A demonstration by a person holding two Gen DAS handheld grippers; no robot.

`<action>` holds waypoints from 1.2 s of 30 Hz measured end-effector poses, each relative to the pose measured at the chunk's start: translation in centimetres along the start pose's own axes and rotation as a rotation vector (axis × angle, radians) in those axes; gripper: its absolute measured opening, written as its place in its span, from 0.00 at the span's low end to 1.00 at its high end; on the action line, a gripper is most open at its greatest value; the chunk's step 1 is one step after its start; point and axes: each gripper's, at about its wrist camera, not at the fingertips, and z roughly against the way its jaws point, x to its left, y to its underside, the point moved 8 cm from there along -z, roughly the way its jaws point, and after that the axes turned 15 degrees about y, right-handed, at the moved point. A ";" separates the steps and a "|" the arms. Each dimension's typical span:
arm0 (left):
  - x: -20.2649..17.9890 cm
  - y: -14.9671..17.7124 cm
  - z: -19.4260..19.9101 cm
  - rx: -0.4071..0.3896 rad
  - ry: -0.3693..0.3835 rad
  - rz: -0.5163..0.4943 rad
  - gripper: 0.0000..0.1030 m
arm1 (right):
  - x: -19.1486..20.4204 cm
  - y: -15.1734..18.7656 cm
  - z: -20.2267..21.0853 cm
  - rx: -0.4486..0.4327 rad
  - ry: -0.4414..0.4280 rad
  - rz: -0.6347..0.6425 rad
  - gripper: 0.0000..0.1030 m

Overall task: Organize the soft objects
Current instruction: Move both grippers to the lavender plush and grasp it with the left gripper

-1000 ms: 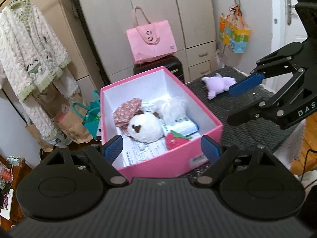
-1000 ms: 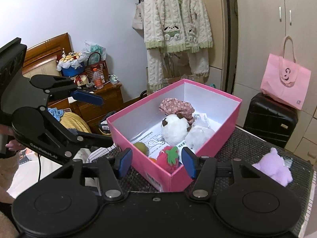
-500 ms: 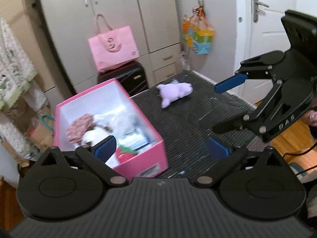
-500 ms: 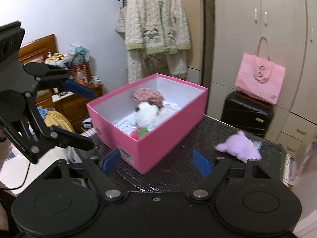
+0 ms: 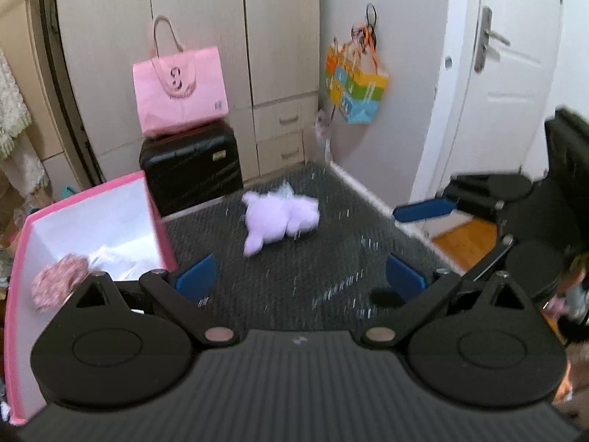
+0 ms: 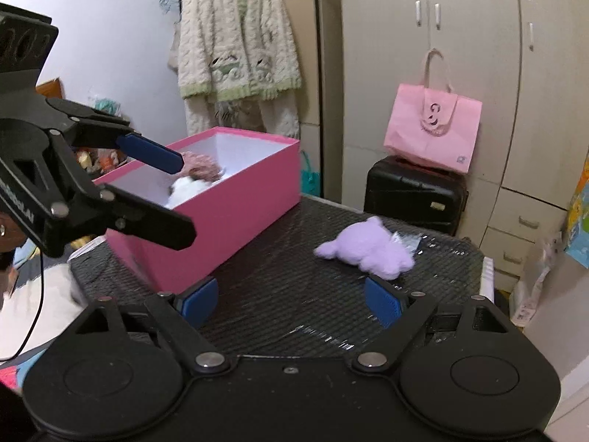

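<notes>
Your left tongs (image 5: pixel 300 276) are spread wide with nothing between the blue pads, and they face the purple plush toy (image 5: pixel 280 219), which lies on its side on the dark woven table (image 5: pixel 331 272), well apart from the pink box (image 6: pixel 235 206). Your right tongs (image 6: pixel 291 302) are just as wide and just as empty, held low over the table with the toy ahead of the right-hand pad. The spread makes sense for a soft, lumpy body: the fingers need room to pass either side of it before they squeeze. The box stands open-topped at the left edge of the table, and it already holds a floral pink plush (image 6: pixel 200 169) and a white plush (image 6: pixel 187 188), so it reads as the collecting place and the purple toy as the one piece left out on the table. A crinkled bit of clear wrapping (image 6: pixel 406 237) lies touching the toy on its far side; you judge whether it goes along or stays. The left wrist view is smeared, so fine detail there is hard to trust. Either tongs could take the toy; the left ones frame it more squarely. Aim for the thick middle of the body, since a limb would likely stretch and slip.
</notes>
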 end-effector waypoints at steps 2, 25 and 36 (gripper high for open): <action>-0.4 -0.6 -1.3 -0.035 -0.028 -0.035 0.97 | -1.2 0.0 -1.2 -0.028 0.017 -0.010 0.87; 8.7 0.1 -16.8 -0.127 -0.072 0.371 0.87 | -6.0 1.1 -16.8 0.096 -0.034 -0.008 0.87; 10.8 1.5 -18.9 -0.131 -0.020 0.521 0.86 | -6.6 1.6 -18.1 0.076 -0.009 0.034 0.86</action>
